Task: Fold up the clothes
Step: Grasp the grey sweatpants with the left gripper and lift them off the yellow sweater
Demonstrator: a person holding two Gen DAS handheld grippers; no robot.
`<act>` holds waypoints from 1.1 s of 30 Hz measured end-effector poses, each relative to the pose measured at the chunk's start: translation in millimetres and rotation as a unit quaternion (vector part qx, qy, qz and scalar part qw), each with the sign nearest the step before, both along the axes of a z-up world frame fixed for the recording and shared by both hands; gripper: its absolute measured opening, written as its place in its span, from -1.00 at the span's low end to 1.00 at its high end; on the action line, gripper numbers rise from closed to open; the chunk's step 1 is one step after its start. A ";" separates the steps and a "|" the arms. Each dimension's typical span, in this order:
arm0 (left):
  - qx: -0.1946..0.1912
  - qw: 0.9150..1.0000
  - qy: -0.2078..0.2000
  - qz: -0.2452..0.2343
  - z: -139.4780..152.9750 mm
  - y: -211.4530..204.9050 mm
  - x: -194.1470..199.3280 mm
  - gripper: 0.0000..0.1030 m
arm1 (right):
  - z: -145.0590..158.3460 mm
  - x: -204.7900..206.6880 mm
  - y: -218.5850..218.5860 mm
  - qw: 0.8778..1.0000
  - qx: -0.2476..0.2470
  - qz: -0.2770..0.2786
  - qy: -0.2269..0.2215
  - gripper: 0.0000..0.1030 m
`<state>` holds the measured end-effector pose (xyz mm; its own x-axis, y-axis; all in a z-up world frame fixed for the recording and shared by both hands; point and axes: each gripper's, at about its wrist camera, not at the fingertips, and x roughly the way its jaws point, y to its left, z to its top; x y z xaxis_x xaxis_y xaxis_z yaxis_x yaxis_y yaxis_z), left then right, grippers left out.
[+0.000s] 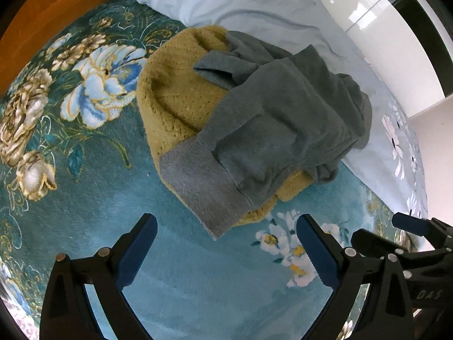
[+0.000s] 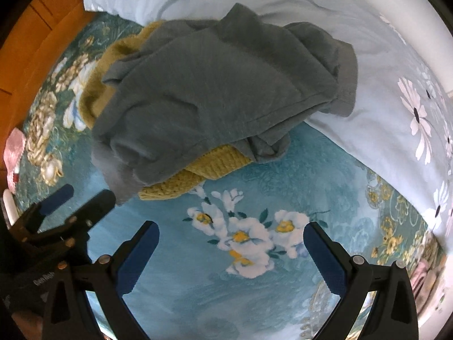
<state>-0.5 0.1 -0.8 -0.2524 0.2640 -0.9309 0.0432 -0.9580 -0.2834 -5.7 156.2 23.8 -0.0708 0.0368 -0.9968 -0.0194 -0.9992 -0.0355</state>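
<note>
A crumpled grey-green sweatshirt (image 1: 277, 121) with a lighter grey ribbed hem (image 1: 201, 184) lies on top of a yellow knitted garment (image 1: 175, 90) on a teal floral carpet. Both also show in the right wrist view: the sweatshirt (image 2: 215, 90), the yellow knit (image 2: 198, 170). My left gripper (image 1: 226, 226) is open and empty, just in front of the grey hem. My right gripper (image 2: 230, 232) is open and empty, over the carpet short of the pile. Each gripper shows in the other's view: right (image 1: 379, 232), left (image 2: 85, 195).
The teal carpet (image 1: 85, 170) with flower patterns spreads underneath. A pale blue bedsheet (image 1: 254, 2) with white flowers hangs behind and right of the pile (image 2: 396, 113). Orange wooden floor (image 1: 34, 8) lies at the left. Pink items (image 2: 14, 153) sit at the carpet's left edge.
</note>
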 end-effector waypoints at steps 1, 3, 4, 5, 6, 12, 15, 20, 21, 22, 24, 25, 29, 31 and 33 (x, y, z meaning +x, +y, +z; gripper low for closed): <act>-0.002 1.000 0.000 0.002 -1.6 0.2 -0.9 0.92 | -4.1 -0.2 2.6 1.000 0.000 0.004 -0.004 1.00; -0.004 1.000 -0.002 0.005 -4.4 1.1 -2.0 0.92 | -10.5 -2.4 4.9 1.000 -0.001 0.011 -0.011 1.00; -0.006 1.000 -0.003 0.007 -5.6 1.8 -2.3 0.92 | -11.1 -2.3 4.6 1.000 0.000 0.009 -0.012 1.00; -0.007 1.000 -0.004 0.007 -6.4 2.5 -2.4 0.92 | -11.0 -3.1 6.8 1.000 0.000 0.009 -0.015 1.00; -0.009 1.000 -0.004 0.007 -7.0 3.3 -2.3 0.92 | -10.8 -4.1 9.2 1.000 -0.001 0.009 -0.017 1.00; -0.027 1.000 0.001 0.006 -13.0 11.6 -11.8 0.92 | -13.5 -10.0 11.6 1.000 -0.005 0.012 0.002 1.00; -0.041 0.999 0.004 0.003 -10.3 13.9 -15.1 0.92 | -12.9 -12.1 14.6 1.000 -0.011 0.009 0.004 1.00; -0.063 0.998 0.023 -0.017 -1.6 19.3 -19.9 0.92 | -7.4 -5.2 22.0 1.000 -0.022 0.003 0.017 1.00; -0.072 0.996 0.033 -0.030 2.3 23.6 -23.2 0.92 | -5.2 -0.1 25.1 0.999 -0.025 -0.003 0.019 1.00; -0.076 0.995 0.040 -0.042 5.4 28.4 -28.1 0.92 | -3.1 5.0 28.3 0.999 -0.029 -0.009 0.020 1.00; -0.070 0.995 0.032 -0.062 5.7 37.1 -42.7 0.92 | 0.9 19.4 36.7 0.999 -0.031 -0.024 0.020 1.00; -0.066 0.995 0.024 -0.067 3.5 40.4 -51.7 0.92 | 2.8 29.6 43.0 0.999 -0.028 -0.032 0.022 1.00; -0.092 0.992 0.023 -0.080 -2.7 54.5 -79.8 0.91 | 14.6 73.9 73.4 0.997 -0.021 -0.069 0.037 1.00; -0.111 0.988 0.023 -0.104 -7.2 66.0 -91.7 0.88 | 20.8 93.6 89.0 0.995 -0.019 -0.087 0.034 1.00; -0.136 0.981 0.005 -0.136 -16.7 76.2 -100.4 0.81 | 25.8 114.6 104.7 0.993 -0.012 -0.108 0.035 1.00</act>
